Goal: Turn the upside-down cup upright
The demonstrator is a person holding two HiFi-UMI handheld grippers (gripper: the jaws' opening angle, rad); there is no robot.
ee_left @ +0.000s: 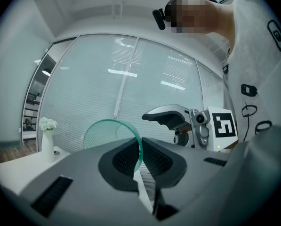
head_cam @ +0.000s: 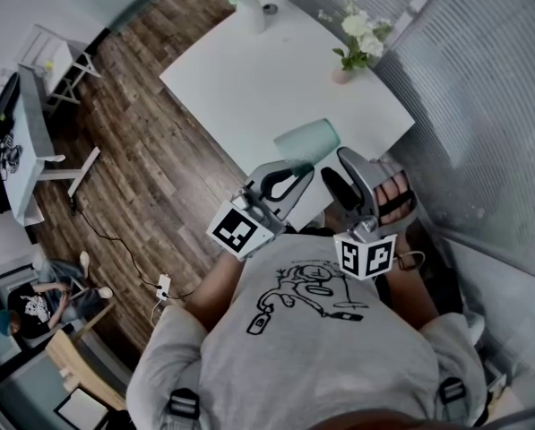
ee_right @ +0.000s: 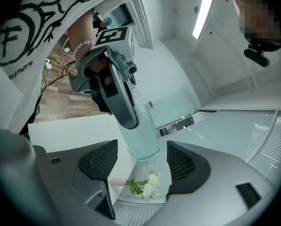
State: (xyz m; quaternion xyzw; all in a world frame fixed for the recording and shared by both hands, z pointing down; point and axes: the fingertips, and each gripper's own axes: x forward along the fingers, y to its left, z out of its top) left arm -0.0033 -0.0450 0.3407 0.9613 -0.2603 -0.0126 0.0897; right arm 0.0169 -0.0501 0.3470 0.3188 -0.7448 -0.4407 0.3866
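Observation:
A pale green see-through cup (head_cam: 307, 139) hangs in the air over the near edge of the white table (head_cam: 249, 88), lying roughly on its side. My left gripper (head_cam: 296, 170) is shut on its wall near the rim; in the left gripper view the cup (ee_left: 109, 133) passes between the closed pads of that gripper (ee_left: 140, 147). My right gripper (head_cam: 332, 166) stands open just right of the cup without touching it. In the right gripper view the dimpled cup (ee_right: 142, 133) shows ahead of that gripper's (ee_right: 142, 166) spread jaws, held by the left gripper (ee_right: 116, 93).
Two vases of white flowers stand on the table, one at the far edge (head_cam: 249, 7) and one at the right (head_cam: 352, 47). A frosted glass wall (head_cam: 482, 106) runs close along the right. Wood floor (head_cam: 151, 141) lies to the left, where a seated person (head_cam: 43, 303) is.

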